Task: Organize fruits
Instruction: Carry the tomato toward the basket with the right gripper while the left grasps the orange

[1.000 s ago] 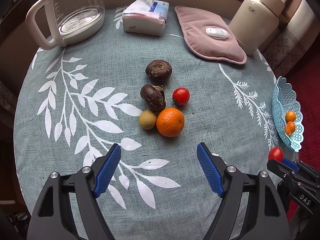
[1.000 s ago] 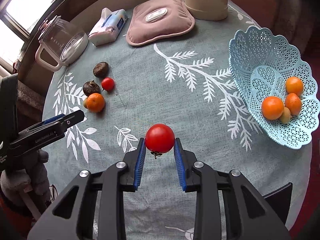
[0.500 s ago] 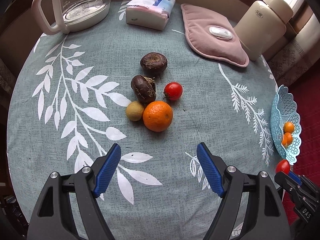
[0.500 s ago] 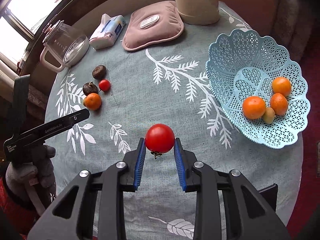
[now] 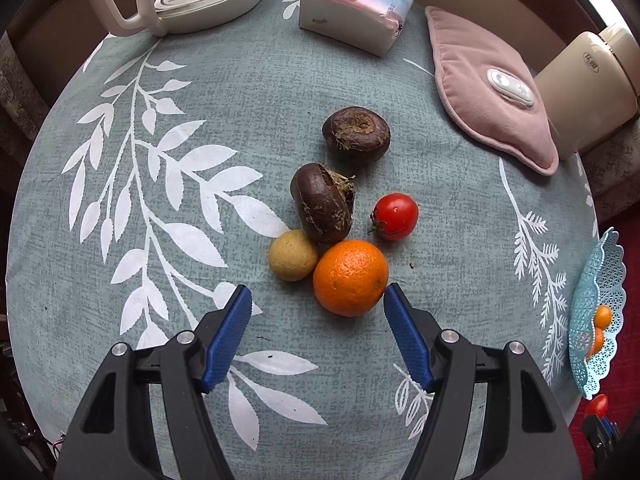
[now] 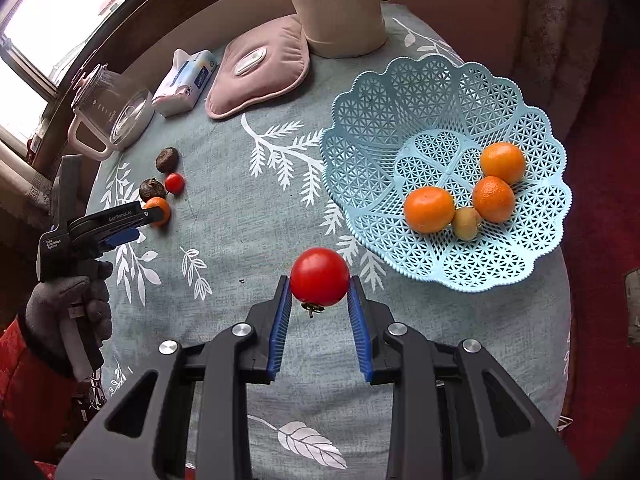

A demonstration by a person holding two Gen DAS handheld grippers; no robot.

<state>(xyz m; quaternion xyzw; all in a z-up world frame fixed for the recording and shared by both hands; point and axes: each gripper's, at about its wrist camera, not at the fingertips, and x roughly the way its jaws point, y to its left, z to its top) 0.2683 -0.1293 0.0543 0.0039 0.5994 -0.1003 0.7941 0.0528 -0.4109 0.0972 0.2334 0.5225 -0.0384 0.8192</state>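
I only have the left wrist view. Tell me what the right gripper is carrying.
Observer: The right gripper is shut on a red tomato, clamped between its blue pads.
Operator: Now list what's inside the blue basket; I only see its edge.
Observer: The blue basket holds three oranges and one small yellowish fruit, clustered on one side. In the right wrist view the tomato appears short of the basket's rim, not yet over it.
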